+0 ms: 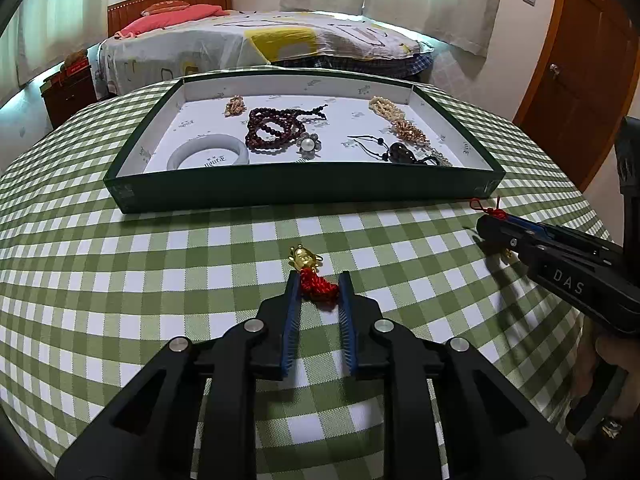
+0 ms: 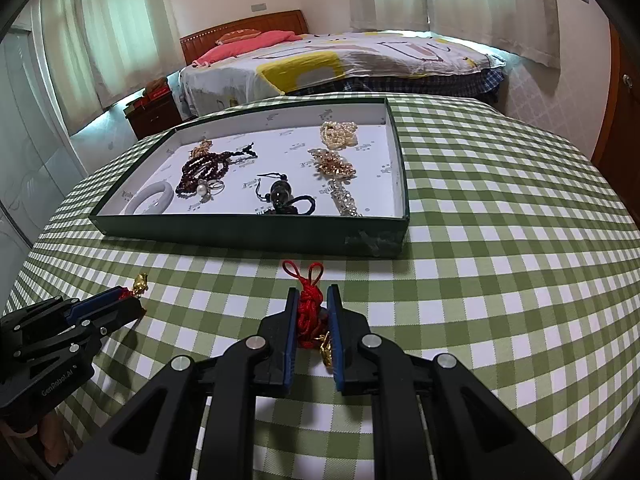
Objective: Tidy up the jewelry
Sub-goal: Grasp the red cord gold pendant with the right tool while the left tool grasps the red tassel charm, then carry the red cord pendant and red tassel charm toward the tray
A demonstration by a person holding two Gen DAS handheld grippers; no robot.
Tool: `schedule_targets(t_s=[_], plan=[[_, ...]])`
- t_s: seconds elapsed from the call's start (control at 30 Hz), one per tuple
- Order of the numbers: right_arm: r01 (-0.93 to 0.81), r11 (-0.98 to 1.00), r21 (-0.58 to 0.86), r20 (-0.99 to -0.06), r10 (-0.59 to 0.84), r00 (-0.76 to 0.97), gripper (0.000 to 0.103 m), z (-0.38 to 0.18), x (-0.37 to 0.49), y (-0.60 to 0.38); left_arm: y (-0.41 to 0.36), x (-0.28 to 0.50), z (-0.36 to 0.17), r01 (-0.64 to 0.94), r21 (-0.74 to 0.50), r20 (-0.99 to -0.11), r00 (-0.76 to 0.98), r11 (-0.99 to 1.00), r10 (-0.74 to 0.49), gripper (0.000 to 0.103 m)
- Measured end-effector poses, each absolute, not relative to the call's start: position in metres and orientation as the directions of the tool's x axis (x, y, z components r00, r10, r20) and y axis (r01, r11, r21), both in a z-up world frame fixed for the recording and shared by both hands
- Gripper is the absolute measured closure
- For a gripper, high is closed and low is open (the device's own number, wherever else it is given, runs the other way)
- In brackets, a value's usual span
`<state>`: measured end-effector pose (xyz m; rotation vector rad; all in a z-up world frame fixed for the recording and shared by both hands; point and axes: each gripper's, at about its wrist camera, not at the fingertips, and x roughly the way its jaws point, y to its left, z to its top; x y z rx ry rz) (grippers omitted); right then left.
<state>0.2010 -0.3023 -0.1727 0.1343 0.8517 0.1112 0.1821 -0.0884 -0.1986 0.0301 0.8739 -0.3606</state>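
A green tray (image 1: 304, 188) with a white floor (image 2: 256, 236) holds several pieces: a white bangle (image 1: 208, 152), dark red beads (image 1: 276, 128), a pearl ring (image 1: 308, 145), pearl strands (image 1: 386, 108), a black cord pendant (image 1: 400, 150). On the checked cloth in front, my left gripper (image 1: 319, 284) stands around the red cord (image 1: 320, 286) of a gold charm (image 1: 306, 258), fingers touching it. My right gripper (image 2: 313, 306) is shut on a second red knotted cord (image 2: 310, 308) with a gold charm (image 2: 325, 346); it also shows in the left wrist view (image 1: 490, 220).
The green-and-white checked tablecloth (image 1: 160, 280) covers a round table. A bed (image 1: 260, 44) stands behind it, with a wooden nightstand (image 1: 68, 88) at left and a wooden door (image 1: 580, 60) at right.
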Motion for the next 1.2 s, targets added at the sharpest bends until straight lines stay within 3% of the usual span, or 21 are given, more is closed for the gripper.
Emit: schedule_targets(t_s=[0.27,1.2], plan=[[-0.052,0.986,0.158,-0.741,0.153,0.654,0.088,-0.172,0.199,-0.298,-0.082,0.181,-0.195,0.317,-0.13,-0.743,0.597,0.94,-0.304,0.09],[-0.108,0.978,0.178,-0.666,0.201,0.718,0.088,-0.124,0.197,-0.278,-0.075,0.181,-0.14,0.306,-0.098,-0.653,0.698,0.947,-0.293,0.09]])
